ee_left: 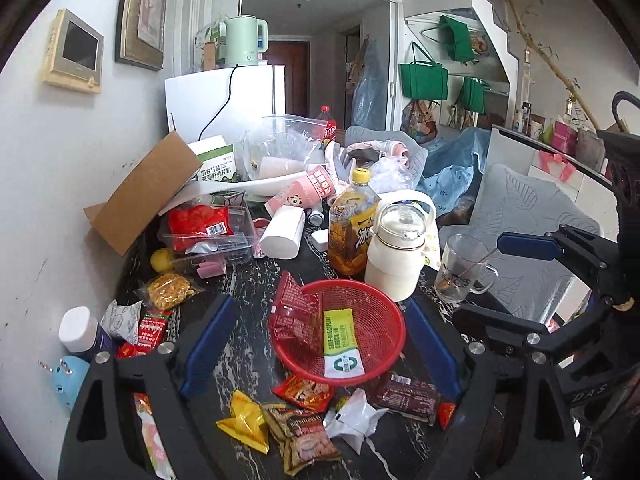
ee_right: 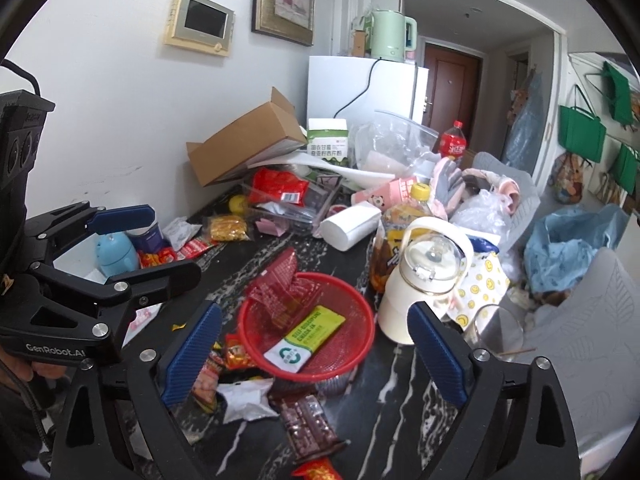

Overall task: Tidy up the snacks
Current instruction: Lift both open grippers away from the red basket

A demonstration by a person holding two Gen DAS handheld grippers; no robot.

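Note:
A red mesh basket (ee_left: 380,320) (ee_right: 360,312) stands on the dark marble table and holds a green-white sachet (ee_left: 340,344) (ee_right: 306,336) and red packets (ee_left: 296,312) (ee_right: 276,292). Loose snacks lie in front of it: a yellow packet (ee_left: 244,420), a brown-orange packet (ee_left: 304,440), a red packet (ee_left: 306,392) and a dark brown packet (ee_left: 408,396) (ee_right: 310,424). My left gripper (ee_left: 320,344) is open and empty over the basket. My right gripper (ee_right: 316,356) is open and empty, also at the basket.
A cream kettle (ee_left: 396,256) (ee_right: 420,284), a tea bottle (ee_left: 352,224) and a glass mug (ee_left: 460,268) stand behind the basket. A clear box (ee_left: 208,232), a cardboard box (ee_left: 144,188) and more snacks (ee_left: 168,290) crowd the left. A crumpled white wrapper (ee_left: 356,416) lies in front.

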